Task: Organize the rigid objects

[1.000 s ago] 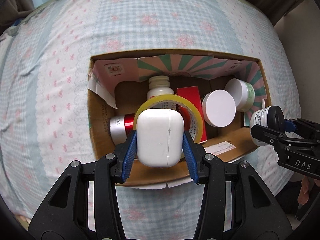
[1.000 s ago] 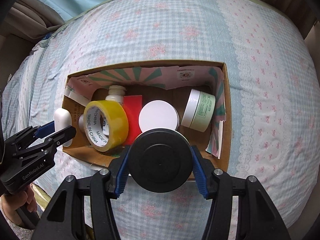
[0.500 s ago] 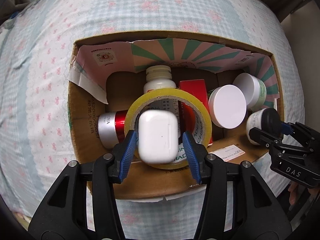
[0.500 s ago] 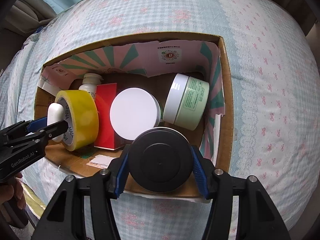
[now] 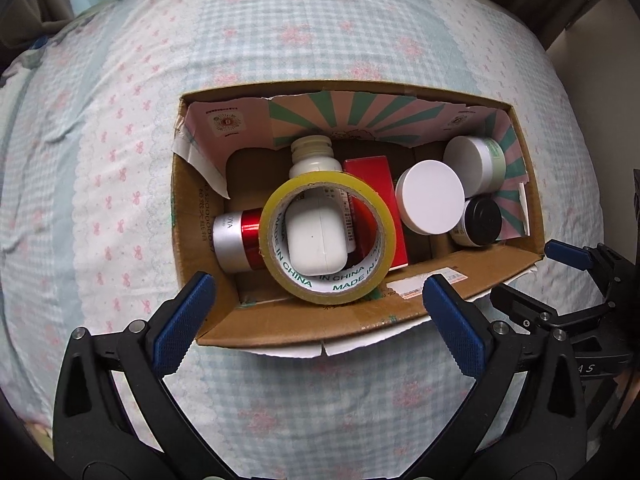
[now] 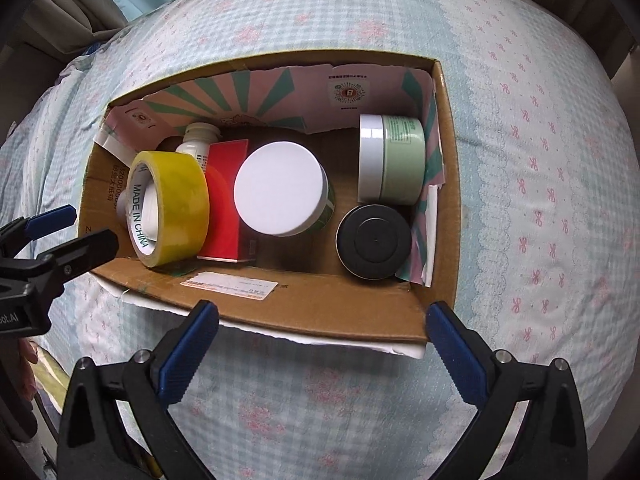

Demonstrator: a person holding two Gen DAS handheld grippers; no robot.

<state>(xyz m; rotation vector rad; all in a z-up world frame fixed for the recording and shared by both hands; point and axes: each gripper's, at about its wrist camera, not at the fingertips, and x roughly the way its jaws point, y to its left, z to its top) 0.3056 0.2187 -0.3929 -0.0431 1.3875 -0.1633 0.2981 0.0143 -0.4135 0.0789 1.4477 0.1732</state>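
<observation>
A cardboard box (image 5: 320,326) (image 6: 332,308) sits on a checked bedspread. In it, a white earbud case (image 5: 316,238) lies inside a yellow tape roll (image 5: 326,236) (image 6: 172,208). A black-lidded jar (image 5: 480,222) (image 6: 374,236) stands in the box's right corner. My left gripper (image 5: 316,320) is open and empty just above the box's near wall. My right gripper (image 6: 320,344) is open and empty over the near wall; it also shows in the left wrist view (image 5: 560,276).
The box also holds a white pill bottle (image 5: 314,160), a red box (image 6: 226,216), a red-and-silver tube (image 5: 240,240), a white-lidded jar (image 6: 280,194) and a pale green jar (image 6: 394,160). The bedspread (image 6: 540,160) surrounds the box.
Both grippers opened and pulled back. The earbud case left my left gripper and lies in the tape roll. The black-lidded jar left my right gripper and stands in the box.
</observation>
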